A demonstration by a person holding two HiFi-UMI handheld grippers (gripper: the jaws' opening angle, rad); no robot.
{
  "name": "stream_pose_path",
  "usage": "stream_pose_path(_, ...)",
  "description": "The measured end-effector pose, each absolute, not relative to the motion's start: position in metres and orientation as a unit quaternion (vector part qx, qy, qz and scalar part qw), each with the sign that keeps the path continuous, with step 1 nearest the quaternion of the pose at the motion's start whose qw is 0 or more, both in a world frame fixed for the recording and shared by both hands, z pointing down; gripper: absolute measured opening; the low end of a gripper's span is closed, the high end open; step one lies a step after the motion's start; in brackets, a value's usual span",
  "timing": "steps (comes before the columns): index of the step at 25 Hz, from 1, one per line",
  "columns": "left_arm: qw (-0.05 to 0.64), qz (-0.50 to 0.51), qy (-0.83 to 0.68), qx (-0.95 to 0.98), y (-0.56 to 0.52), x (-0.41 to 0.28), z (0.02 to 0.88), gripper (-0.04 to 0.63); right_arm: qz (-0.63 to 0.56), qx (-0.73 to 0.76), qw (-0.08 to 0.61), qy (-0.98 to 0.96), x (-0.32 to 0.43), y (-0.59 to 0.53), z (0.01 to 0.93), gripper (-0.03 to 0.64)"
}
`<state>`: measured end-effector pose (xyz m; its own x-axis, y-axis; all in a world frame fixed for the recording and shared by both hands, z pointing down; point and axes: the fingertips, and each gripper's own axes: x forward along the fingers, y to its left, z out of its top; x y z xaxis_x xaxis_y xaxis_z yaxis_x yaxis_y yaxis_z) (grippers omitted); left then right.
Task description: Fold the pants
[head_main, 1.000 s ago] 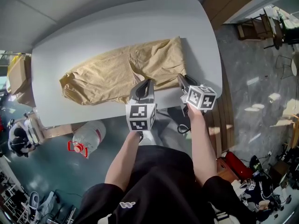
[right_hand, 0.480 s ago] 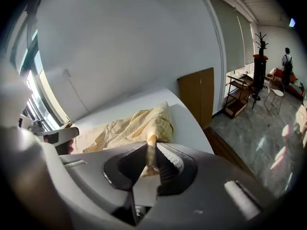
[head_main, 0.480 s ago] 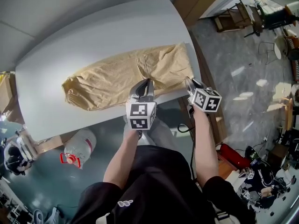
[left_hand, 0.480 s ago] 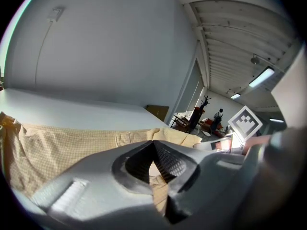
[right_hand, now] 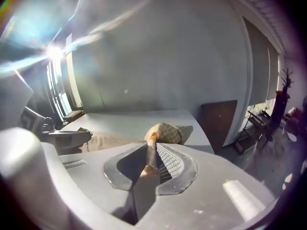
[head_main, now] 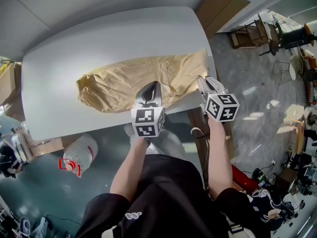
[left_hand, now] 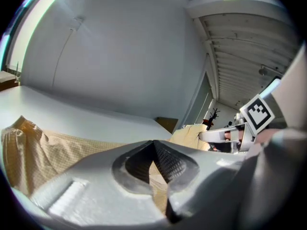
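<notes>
Tan pants lie lengthwise across the pale grey table, legs to the left and waist to the right. My left gripper is shut on the near edge of the pants around the crotch; in the left gripper view, cloth runs in between the closed jaws. My right gripper is shut on the waist corner at the table's right end, where a fold of tan fabric rises from its closed jaws. The gripped edge is raised off the table.
A large plastic water jug stands on the floor at the near left. A cardboard box sits left of the table. A brown board leans at the back right, and wooden furniture stands beyond it.
Both grippers have risen with the near edge of the pants, the right one more. The pants now look narrower and bunched along that edge.
</notes>
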<state>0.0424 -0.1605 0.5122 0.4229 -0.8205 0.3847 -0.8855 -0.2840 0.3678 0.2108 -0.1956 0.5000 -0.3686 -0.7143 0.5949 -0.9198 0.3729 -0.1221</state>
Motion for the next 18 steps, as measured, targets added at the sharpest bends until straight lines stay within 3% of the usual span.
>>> stream_pose_path(10, 0.253, 0.017, -0.603, 0.757, -0.157, -0.094, 0.482, 0.002, 0.15, 0.429, 0.224, -0.862, 0.051, -0.203, 0.443, 0.051)
stream_pose_path(18, 0.251, 0.018, -0.651, 0.716, -0.135, -0.183, 0.485, 0.002, 0.135, 0.292, 0.257, -0.911, -0.098, -0.168, 0.469, 0.052)
